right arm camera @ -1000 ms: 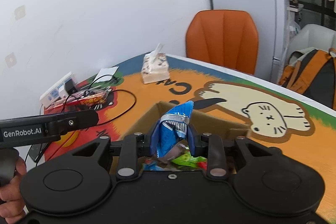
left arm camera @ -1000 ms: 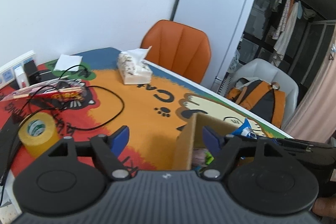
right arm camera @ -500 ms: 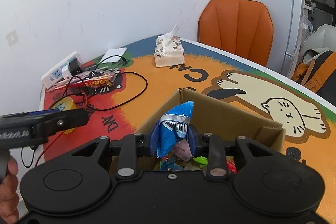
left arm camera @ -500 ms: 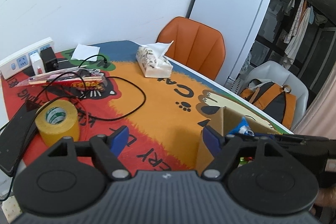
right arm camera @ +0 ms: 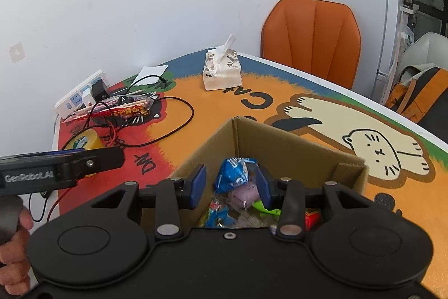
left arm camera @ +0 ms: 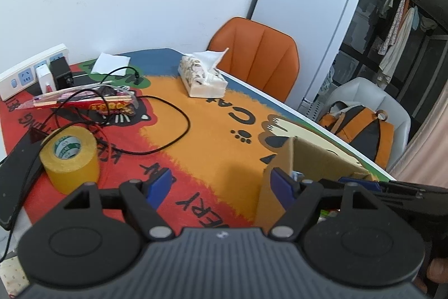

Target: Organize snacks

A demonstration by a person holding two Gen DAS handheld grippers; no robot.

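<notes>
1. Now the right gripper [right arm camera: 231, 185] hangs over the open cardboard box [right arm camera: 294, 142], pointing down into it, and its jaws have just been opening
2. Between those jaws sits the blue snack packet [right arm camera: 233, 174], lying on the heap inside the box; the left pad stands clear of it, and whether the right pad touches it I cannot tell
3. Under the packet there are more snacks in the box: a purple pack [right arm camera: 243, 192], a green wrapper [right arm camera: 266, 208], a red one [right arm camera: 312, 216] at the right
4. Over on the left gripper [left arm camera: 221, 184], the jaws stand wide apart with nothing between them, just the bright counter [left arm camera: 196, 136] with its cat print below
5. From the left wrist view the box [left arm camera: 305, 156] stands just beside the right blue pad [left arm camera: 281, 181], with the other gripper's black body reaching in from the right edge
6. Farther back on the counter: a yellow tape roll [left arm camera: 70, 156], a black cable [left arm camera: 168, 114] looping across, a red snack bag [left arm camera: 112, 104] near the power strip [left arm camera: 25, 72], and a tissue pack [left arm camera: 201, 74] by the orange chair [left arm camera: 257, 55]
7. At the left edge of the right wrist view a hand [right arm camera: 12, 251] grips the left tool's handle
</notes>
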